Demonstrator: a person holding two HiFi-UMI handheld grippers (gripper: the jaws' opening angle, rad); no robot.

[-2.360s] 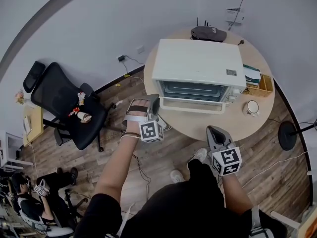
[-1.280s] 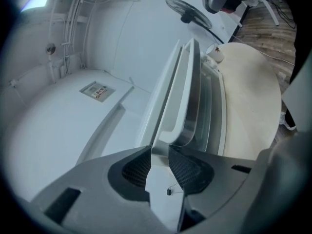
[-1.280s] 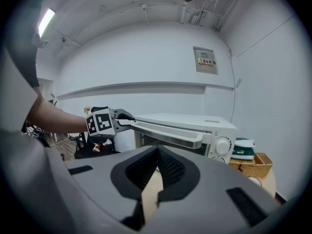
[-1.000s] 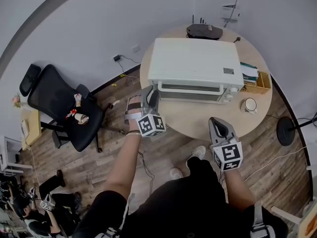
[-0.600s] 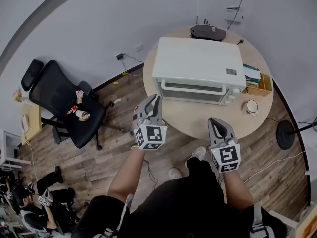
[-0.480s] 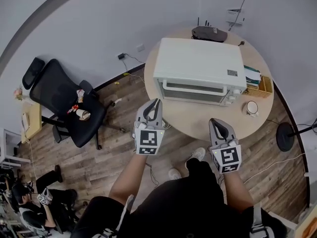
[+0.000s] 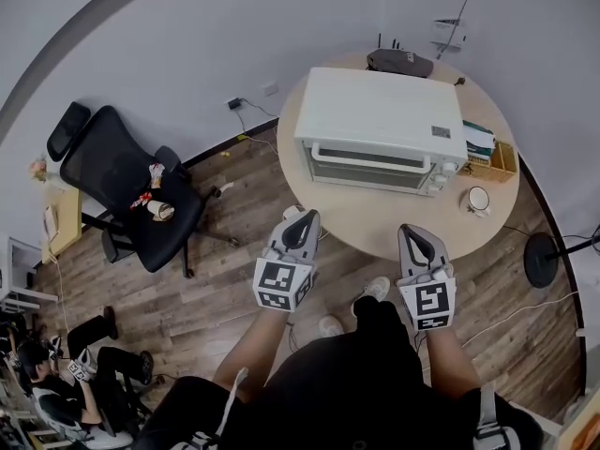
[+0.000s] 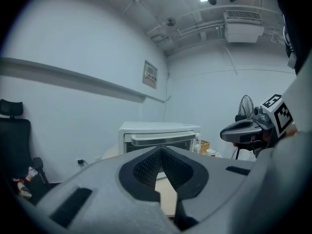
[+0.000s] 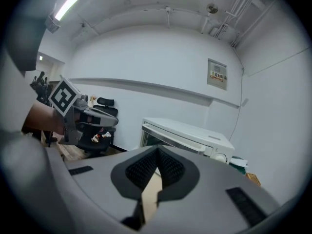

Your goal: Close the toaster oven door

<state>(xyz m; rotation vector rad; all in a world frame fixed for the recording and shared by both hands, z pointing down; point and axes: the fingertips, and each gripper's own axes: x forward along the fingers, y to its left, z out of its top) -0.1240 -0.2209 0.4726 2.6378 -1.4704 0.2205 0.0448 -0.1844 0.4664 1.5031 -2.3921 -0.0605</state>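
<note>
The white toaster oven (image 7: 380,125) stands on the round wooden table (image 7: 375,225), its glass door upright against the front and the handle (image 7: 373,154) across the top. My left gripper (image 7: 299,226) hangs shut and empty off the table's near left edge, clear of the oven. To its right, my right gripper (image 7: 413,240) is also shut with nothing in it, at the table's near edge. In the left gripper view the oven (image 8: 158,135) lies straight ahead beyond the closed jaws (image 8: 160,151). The right gripper view shows the oven (image 9: 187,135) past its closed jaws (image 9: 157,154).
A mug (image 7: 479,201) and a wooden basket (image 7: 497,162) sit right of the oven, and a dark object (image 7: 398,61) lies behind it. A black office chair (image 7: 131,190) stands on the wood floor at left. A fan base (image 7: 544,256) is at right.
The oven door went from open to closed. My left gripper left the oven's front left corner, drew back toward me off the table, and its jaws shut. The right gripper barely moved.
</note>
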